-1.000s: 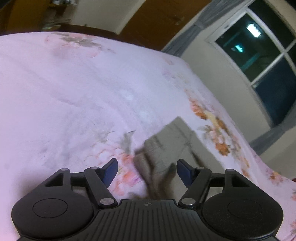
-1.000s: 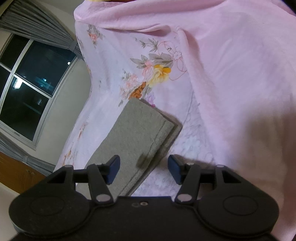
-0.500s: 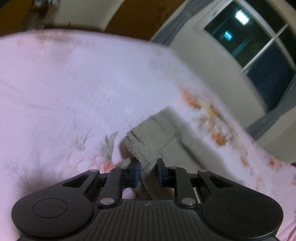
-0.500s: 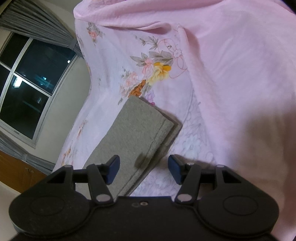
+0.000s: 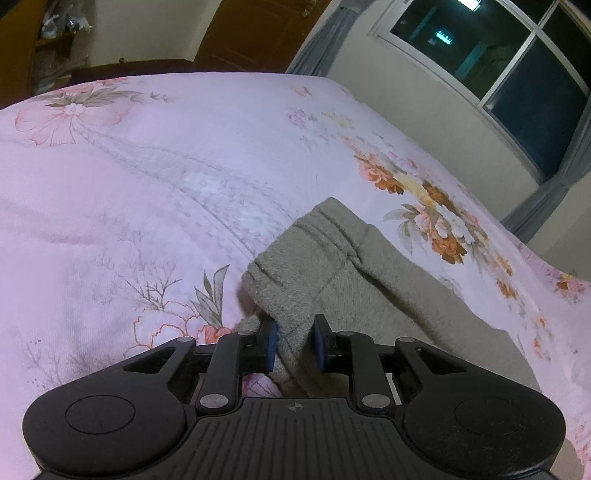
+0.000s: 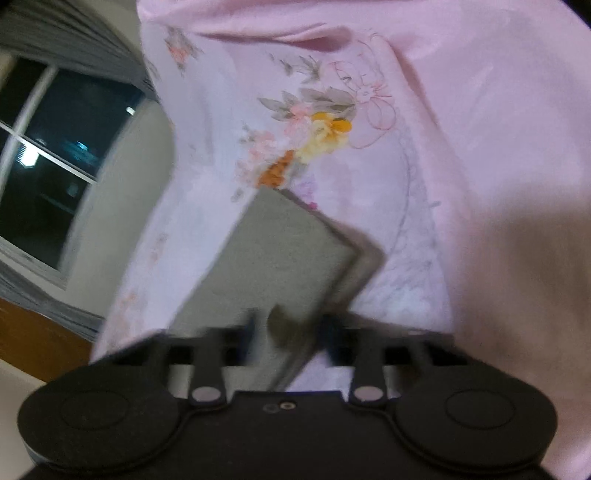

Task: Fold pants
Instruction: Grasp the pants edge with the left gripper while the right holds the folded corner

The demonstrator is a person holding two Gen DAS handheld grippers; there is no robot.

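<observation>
1. The grey pants (image 5: 388,280) lie folded lengthwise on my pink floral bedspread (image 5: 155,177), a long strip running from one of my tools to the other, with a cluster of orange and cream flowers printed just beside it.
2. At the end my left wrist view shows, the cloth is thick and ribbed with a seam across it. It bunches up off the bed into a small hump just ahead of the fingers.
3. My left gripper (image 5: 294,347) is pinched on that bunched end: the blue pads (image 5: 271,345) press the grey cloth from both sides, and the fabric rises out from between them.
4. At the other end, in my right wrist view, the pants (image 6: 280,258) lie flat as a neat rectangle with a second layer peeking out along one edge.
5. My right gripper (image 6: 291,334) has just been closing, and the near edge of the grey cloth sits between its fingers. The picture is smeared with motion, yet the pads look drawn in against the cloth, gripping it.
6. Beyond the bed I see a dark window (image 5: 517,77) with grey curtains (image 5: 321,40), a pale wall, and a brown wooden door (image 5: 258,33).
</observation>
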